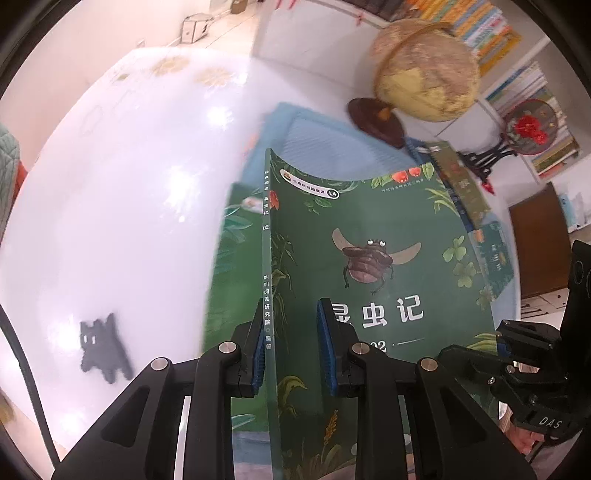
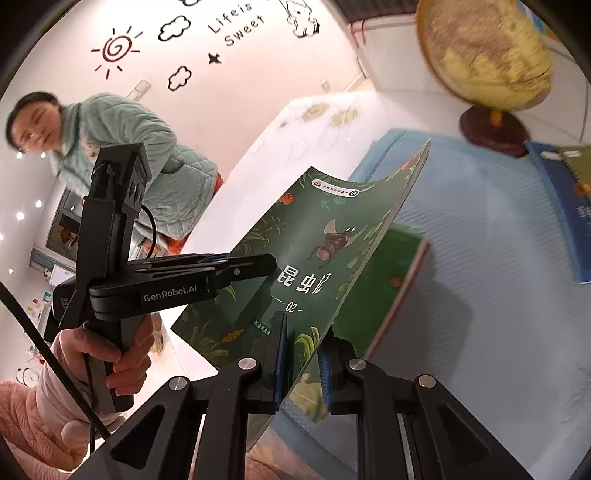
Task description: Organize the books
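Left gripper (image 1: 290,347): clenched on the spine edge of the green insect book (image 1: 369,258), blue pads either side
Right gripper (image 2: 303,354): clenched on the same book's lower edge, cover bowed
Book position: lifted clear of the blue mat (image 1: 325,147), above a second green book (image 2: 384,280) lying flat on it
Left wrist view only: bookshelves (image 1: 491,33), red flower ornament (image 1: 528,127), dark cat-shaped item (image 1: 105,347) on the white table (image 1: 129,203)
Right wrist view only: person's hand (image 2: 110,350) on the left gripper's handle, blue book (image 2: 569,221) near the globe (image 2: 484,51), wall decals (image 2: 118,48)

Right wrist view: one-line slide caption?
Both hand-held grippers, right and left, clamp a green insect book above the blue mat.
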Tool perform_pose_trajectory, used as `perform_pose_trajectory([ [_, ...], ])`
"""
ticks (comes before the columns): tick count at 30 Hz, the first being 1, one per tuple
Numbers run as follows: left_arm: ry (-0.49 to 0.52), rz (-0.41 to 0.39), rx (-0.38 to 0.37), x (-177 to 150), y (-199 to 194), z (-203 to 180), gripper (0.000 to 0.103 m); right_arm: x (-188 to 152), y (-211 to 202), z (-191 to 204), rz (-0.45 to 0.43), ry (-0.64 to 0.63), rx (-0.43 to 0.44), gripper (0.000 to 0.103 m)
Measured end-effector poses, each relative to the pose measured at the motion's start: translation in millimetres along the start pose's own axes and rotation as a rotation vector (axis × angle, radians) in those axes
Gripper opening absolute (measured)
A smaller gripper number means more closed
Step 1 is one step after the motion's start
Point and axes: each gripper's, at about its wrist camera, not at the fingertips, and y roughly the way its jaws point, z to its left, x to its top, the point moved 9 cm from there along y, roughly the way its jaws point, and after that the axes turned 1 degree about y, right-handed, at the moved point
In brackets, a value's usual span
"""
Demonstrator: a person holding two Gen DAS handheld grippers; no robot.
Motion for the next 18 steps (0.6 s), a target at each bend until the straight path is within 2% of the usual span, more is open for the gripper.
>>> perform_pose_trajectory([
  [8, -0.023, 0.078, -0.008, -24.5, 28.6, 23.0, 0.022, -22.4, 46.7, -13.8, 0.096, 0.077, -0.009, 0.015],
  [15, -0.039, 0.104, -0.009, -26.4, 36.3, 28.4, 0.022, -31.2, 68.4, -26.3, 0.130, 0.143, -0.018, 0.015],
  [18, -0.042, 0.118, 0.023, -28.0, 38.7, 32.9, 0.022, -34.6, 74.9, -31.4, 0.142, 0.160, -0.026, 0.017],
])
